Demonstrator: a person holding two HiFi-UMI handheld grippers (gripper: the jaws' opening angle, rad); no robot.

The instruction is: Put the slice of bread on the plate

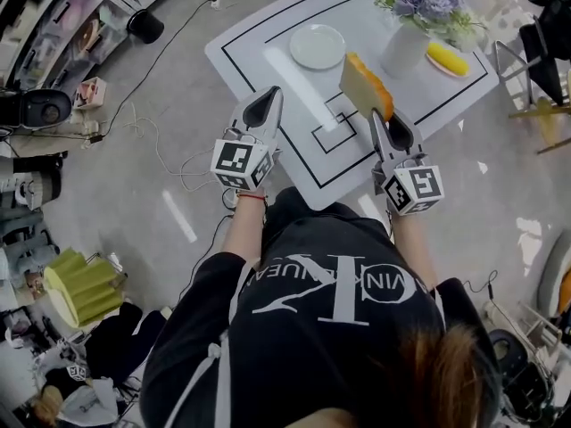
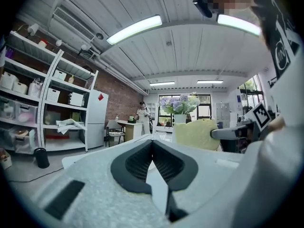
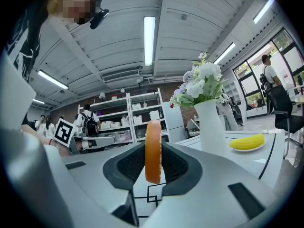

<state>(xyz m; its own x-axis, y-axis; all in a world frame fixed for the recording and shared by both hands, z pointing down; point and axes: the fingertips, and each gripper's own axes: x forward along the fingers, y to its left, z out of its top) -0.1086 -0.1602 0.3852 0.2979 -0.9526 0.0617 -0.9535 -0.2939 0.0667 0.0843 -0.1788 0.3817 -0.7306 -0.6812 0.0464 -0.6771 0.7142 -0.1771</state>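
- Head view: the right tongs (image 1: 379, 121) pinched the slice of bread (image 1: 365, 85), holding it upright on its edge over the white worktop (image 1: 259, 47). The empty plate (image 1: 317, 46) lay further off, to the bread's left. The left tongs (image 1: 270, 96) hung over the worktop's near edge, pressed together. A vase (image 1: 403, 50) of flowers and a banana (image 1: 446, 58) stood to the right.
- Left gripper view: the pads met at the tip with nothing between them; the bread (image 2: 197, 134) showed beyond to the right.
- Right gripper view: the bread (image 3: 153, 151) sat edge-on, clamped between both pads, with the vase (image 3: 210, 127) and banana (image 3: 246, 142) beyond.
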